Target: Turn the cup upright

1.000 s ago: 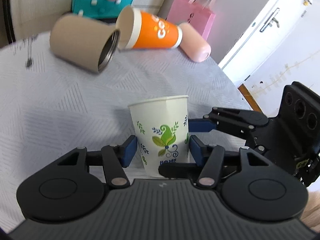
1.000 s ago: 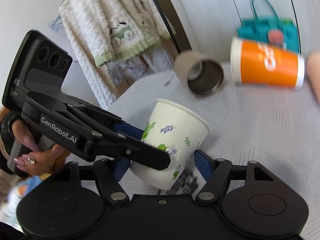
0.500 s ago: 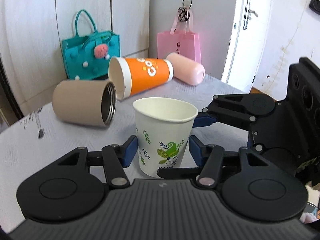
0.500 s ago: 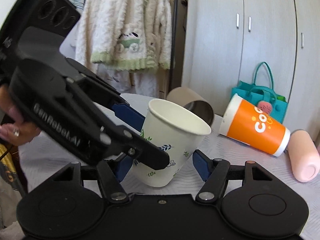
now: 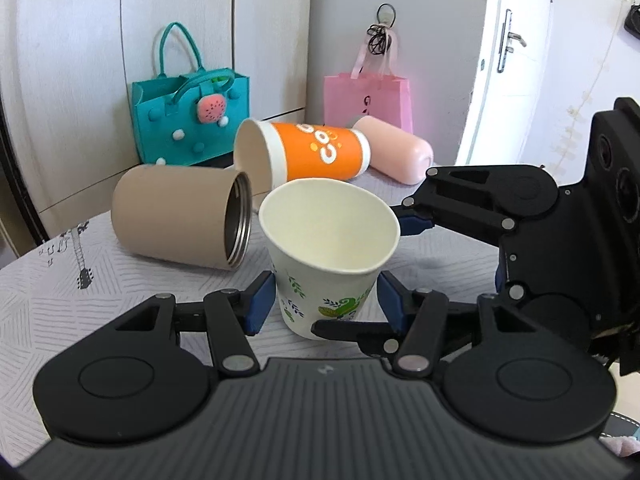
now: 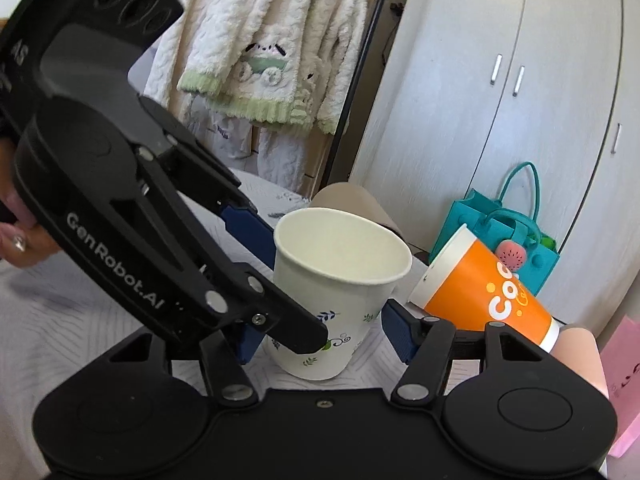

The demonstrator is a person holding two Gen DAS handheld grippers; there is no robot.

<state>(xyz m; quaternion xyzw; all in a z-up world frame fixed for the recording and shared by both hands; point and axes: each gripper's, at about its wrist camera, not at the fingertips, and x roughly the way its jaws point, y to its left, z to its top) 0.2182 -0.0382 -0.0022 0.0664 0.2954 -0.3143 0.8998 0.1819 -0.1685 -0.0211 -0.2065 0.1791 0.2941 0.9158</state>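
A white paper cup with green leaf print [image 5: 328, 256] stands mouth up on the grey patterned tablecloth [image 5: 52, 300]; it also shows in the right wrist view [image 6: 336, 292]. My left gripper [image 5: 326, 306] straddles the cup's lower body, blue pads at both sides with small gaps showing. My right gripper [image 6: 320, 336] also straddles the cup from the other side, with a gap at its right pad. Each gripper's body shows in the other's view, the right gripper [image 5: 520, 220] and the left gripper [image 6: 120, 220].
Three cups lie on their sides behind: a tan metal-lined tumbler [image 5: 180, 224], an orange paper cup [image 5: 304, 152] and a pink tumbler [image 5: 396, 152]. A teal bag [image 5: 188, 116] and a pink bag [image 5: 368, 96] stand at the back. White cupboards [image 6: 520, 100] behind.
The cup has gone from tilted to standing mouth up on the table. Both grippers levelled out with it and their pads now show gaps beside the cup.
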